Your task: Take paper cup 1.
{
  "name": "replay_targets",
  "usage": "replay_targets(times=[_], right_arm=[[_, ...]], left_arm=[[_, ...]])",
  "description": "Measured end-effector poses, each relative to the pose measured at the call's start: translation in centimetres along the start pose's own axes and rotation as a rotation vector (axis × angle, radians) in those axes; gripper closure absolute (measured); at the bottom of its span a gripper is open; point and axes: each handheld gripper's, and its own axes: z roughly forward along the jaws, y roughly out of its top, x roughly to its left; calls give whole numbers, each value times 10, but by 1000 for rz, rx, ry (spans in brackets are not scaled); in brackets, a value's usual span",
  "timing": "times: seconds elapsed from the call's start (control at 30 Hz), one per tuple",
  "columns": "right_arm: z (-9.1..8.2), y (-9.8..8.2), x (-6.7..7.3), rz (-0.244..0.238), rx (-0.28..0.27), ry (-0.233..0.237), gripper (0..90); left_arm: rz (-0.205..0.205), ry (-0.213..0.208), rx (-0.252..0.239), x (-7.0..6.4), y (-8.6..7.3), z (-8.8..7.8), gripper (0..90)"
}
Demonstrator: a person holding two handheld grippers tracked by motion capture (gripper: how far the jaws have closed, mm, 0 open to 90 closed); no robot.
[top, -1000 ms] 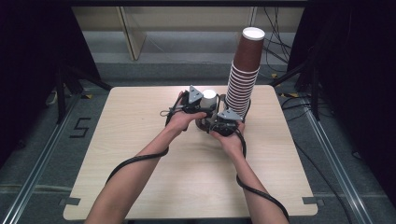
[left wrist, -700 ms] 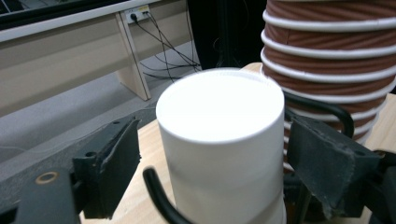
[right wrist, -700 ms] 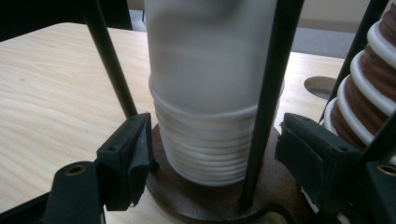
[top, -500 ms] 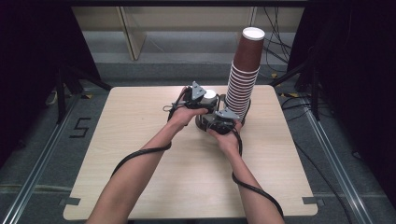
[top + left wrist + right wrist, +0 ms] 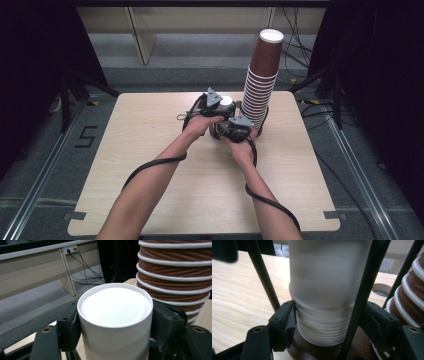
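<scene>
A white paper cup [image 5: 115, 312] stands upside down on top of a short stack of white cups [image 5: 322, 332]. My left gripper [image 5: 115, 322] is shut on this top cup; its jaws have just been closing, and both pads press the cup's sides. Lower down, my right gripper [image 5: 328, 322] is shut on the ribbed rims of the white stack, its jaws also having just closed further. In the high view both grippers, left [image 5: 220, 106] and right [image 5: 226, 131], meet at the white cup [image 5: 226, 100] near the table's far middle.
A tall stack of upside-down brown cups [image 5: 262, 85] stands just right of the grippers, close to the white stack [image 5: 175, 270] [image 5: 409, 297]. The wooden table [image 5: 150, 130] has a small round hole [image 5: 382, 289] behind the cups. Black cables cross the right gripper view.
Both hands stay in place. The left gripper's jaws have closed in on the white cup.
</scene>
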Motion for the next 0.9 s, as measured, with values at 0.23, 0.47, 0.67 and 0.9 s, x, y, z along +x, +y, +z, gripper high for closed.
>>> replay_targets(times=[0.23, 0.47, 0.67, 0.9], right_arm=[[1, 0, 1, -5, -18, -8, 324], [0, -1, 1, -5, -8, 2, 326], [-8, 3, -1, 10, -1, -20, 285], [-22, 4, 6, 37, 16, 13, 250]], left_arm=[[-20, 0, -44, 2, 12, -10, 329], [-36, 4, -90, 1, 31, -22, 329], [-13, 10, -130, -2, 53, -35, 329], [-5, 18, -142, -4, 68, -45, 328]])
